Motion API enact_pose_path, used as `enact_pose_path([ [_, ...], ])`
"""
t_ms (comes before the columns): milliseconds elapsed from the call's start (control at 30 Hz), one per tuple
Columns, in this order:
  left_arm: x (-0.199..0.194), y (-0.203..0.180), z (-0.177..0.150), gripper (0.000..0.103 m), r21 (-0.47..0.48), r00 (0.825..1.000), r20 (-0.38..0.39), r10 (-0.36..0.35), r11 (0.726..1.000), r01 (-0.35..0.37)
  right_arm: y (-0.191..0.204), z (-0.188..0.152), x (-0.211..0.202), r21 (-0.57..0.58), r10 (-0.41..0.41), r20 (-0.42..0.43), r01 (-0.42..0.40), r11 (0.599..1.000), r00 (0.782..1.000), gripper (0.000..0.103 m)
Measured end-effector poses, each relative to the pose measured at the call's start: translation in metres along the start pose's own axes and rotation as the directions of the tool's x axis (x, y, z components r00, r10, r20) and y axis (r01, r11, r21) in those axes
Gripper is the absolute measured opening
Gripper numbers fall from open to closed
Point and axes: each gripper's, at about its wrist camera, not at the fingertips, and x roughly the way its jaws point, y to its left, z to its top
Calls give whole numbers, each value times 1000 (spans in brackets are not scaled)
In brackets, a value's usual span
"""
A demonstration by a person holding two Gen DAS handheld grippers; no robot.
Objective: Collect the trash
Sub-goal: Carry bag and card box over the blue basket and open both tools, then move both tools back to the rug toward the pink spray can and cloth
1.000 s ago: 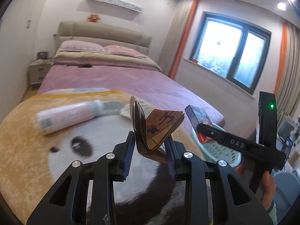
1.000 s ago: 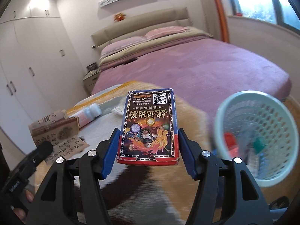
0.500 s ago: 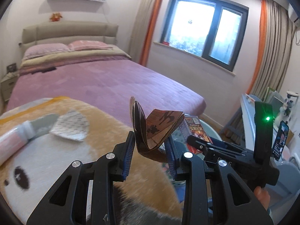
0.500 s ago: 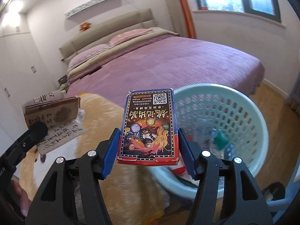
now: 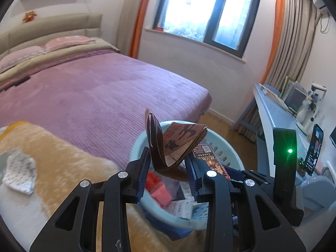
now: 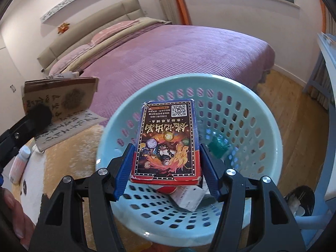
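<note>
**Cardboard and paper poised over the basket**

Plastic, pale green and perforated, the round laundry basket (image 6: 271,147) waits beside the purple-covered bed (image 6: 168,56) with scraps already inside. The right gripper (image 6: 167,166) is clamped on a flat blue-and-red printed card box (image 6: 168,140), held directly above the basket's middle. At 9 o'clock in the right view, the left gripper (image 5: 168,168) pinches a folded brown paper booklet (image 5: 174,145), which hangs nearer the basket's rim. Risk lies there: released from this spot, the light, fanned booklet could catch the edge or drift onto the orange plush blanket (image 5: 69,161). A crumpled white wrapper (image 5: 20,174) and pink-labelled white bottle (image 6: 19,163) remain uncollected.
</note>
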Motion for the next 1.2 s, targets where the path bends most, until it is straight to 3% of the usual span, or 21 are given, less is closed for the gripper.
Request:
enact_pose_path([
  [100,13,-9,1,36,17,1000,-16,-12,1000,13,-12,2,1,36,-21,-5,21,999,1000,59],
  [200,21,-10,0,68,8,1000,-26,-12,1000,12,-22,2,3,65,-34,-18,35,997,999,59],
  [233,19,-7,0,72,0,1000,-24,-17,1000,17,-25,0,2,73,-39,-18,40,996,999,59],
  [367,19,1,-6,72,-27,996,-61,-66,998,64,-31,1,-5,98,-46,-8,46,994,999,59],
  [600,-2,15,-19,72,-51,997,-55,-59,997,56,-11,2,-26,80,-30,33,27,996,999,59],
  [767,-30,28,-19,72,-51,999,-25,-23,998,22,26,-1,-43,3,20,63,-20,1000,998,59],
  [900,-60,44,-21,79,-59,1000,21,19,998,-18,59,-6,-55,-55,73,81,-68,996,994,60],
  [967,-74,53,-21,79,-64,998,35,52,997,-50,74,-10,-59,-74,102,83,-96,993,991,65],
  [1200,-139,97,-31,88,-112,978,106,179,979,-168,141,-27,-70,-189,189,83,-171,967,978,65],
])
